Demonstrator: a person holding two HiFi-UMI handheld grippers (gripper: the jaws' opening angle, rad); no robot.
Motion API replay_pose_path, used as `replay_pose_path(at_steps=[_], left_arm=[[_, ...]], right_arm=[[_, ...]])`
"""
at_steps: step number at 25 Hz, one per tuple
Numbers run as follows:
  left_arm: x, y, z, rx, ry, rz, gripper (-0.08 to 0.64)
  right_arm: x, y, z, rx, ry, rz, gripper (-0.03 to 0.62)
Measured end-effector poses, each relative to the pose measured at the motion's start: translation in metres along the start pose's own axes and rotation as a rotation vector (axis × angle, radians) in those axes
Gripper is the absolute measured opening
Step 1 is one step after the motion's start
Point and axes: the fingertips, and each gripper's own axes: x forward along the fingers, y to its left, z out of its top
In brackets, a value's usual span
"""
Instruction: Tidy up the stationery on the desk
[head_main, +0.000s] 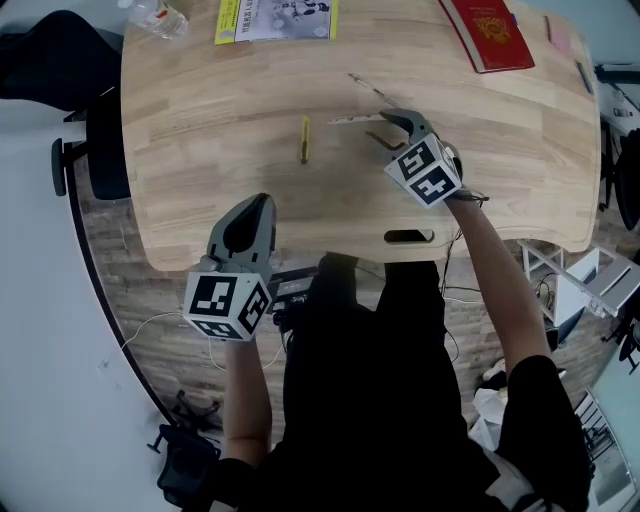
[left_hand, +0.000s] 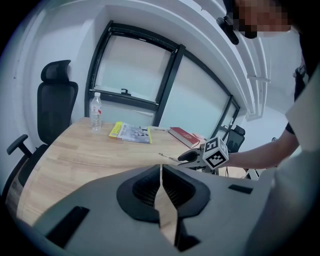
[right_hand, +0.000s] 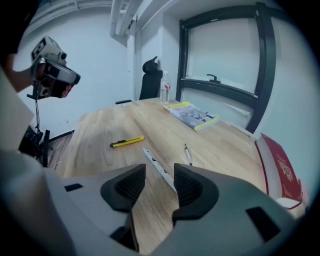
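On the wooden desk (head_main: 200, 150) lie a yellow utility knife (head_main: 304, 139), a long white blade-like tool (head_main: 350, 120) and a thin pen (head_main: 368, 88). My right gripper (head_main: 383, 128) hangs low over the white tool's near end with its jaws open. In the right gripper view the white tool (right_hand: 156, 165) runs into the gap between the pads (right_hand: 186, 187) without being pressed, with the pen (right_hand: 187, 154) just beyond and the yellow knife (right_hand: 127, 142) to the left. My left gripper (head_main: 252, 210) is shut and empty over the desk's front edge.
At the far edge lie a yellow-edged booklet (head_main: 277, 20), a red book (head_main: 490, 32) and a water bottle (head_main: 155, 15). A black office chair (head_main: 90, 150) stands at the desk's left side. A slot (head_main: 408, 237) cuts the front edge.
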Motion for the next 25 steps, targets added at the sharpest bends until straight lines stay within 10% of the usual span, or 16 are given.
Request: replay_pose_path(at_steps=[25], left_arm=[[0.013,-0.005,-0.005,0.008,0.034,-0.004,0.043]], right_arm=[[0.038,-0.013,-0.030,-0.106,0.166,-0.039,0.074]])
